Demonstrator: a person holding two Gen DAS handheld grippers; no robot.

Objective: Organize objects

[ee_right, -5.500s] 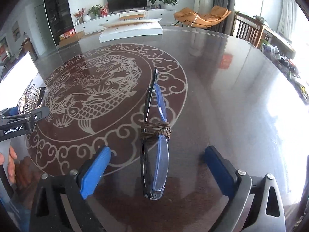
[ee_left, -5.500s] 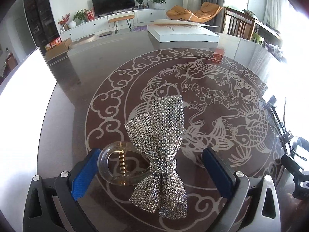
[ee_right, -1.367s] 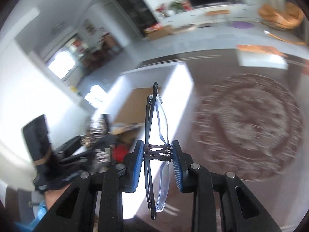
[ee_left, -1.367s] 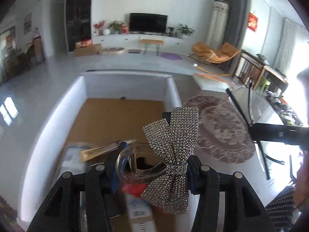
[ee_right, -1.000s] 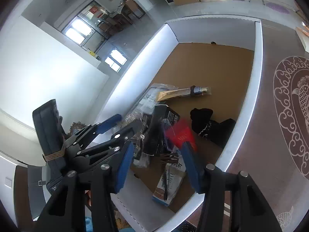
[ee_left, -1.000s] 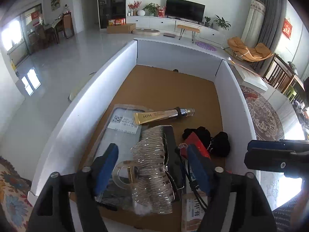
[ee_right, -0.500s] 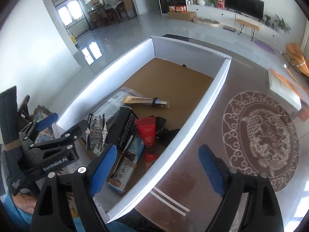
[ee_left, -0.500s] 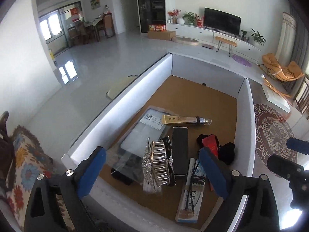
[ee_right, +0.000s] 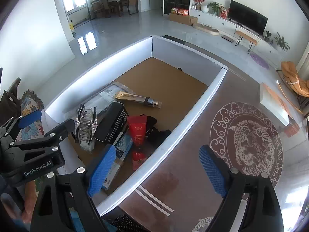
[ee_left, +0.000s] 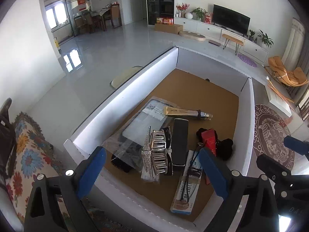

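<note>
The left gripper (ee_left: pixel 151 169) hangs over the near end of the white box (ee_left: pixel 123 94), its blue-padded jaws spread wide with nothing between them; the right gripper (ee_right: pixel 157 169) is likewise released, jaws apart and empty, straddling the box's long right wall with one pad over the box and the other over the dark table (ee_right: pixel 193 154). Just beyond the left gripper's pads, at lower centre of the left wrist view, lies the rhinestone hair claw (ee_left: pixel 156 152): silvery curved teeth facing up, a sparkling studded bow along its side, resting on a clear plastic packet (ee_left: pixel 135 135) and against a long black case (ee_left: pixel 179 143). To the right of the case, the glasses (ee_left: pixel 193 164) lie folded, dark thin frame on top of a narrow printed carton (ee_left: pixel 185 189) near the box's front wall. Further in are a red tube (ee_left: pixel 209 140), a black cloth bundle (ee_left: pixel 225 147) and a gold tube (ee_left: pixel 183 112) on the brown cardboard floor. The table carries a pale carp medallion (ee_right: pixel 249 137) at right.
</note>
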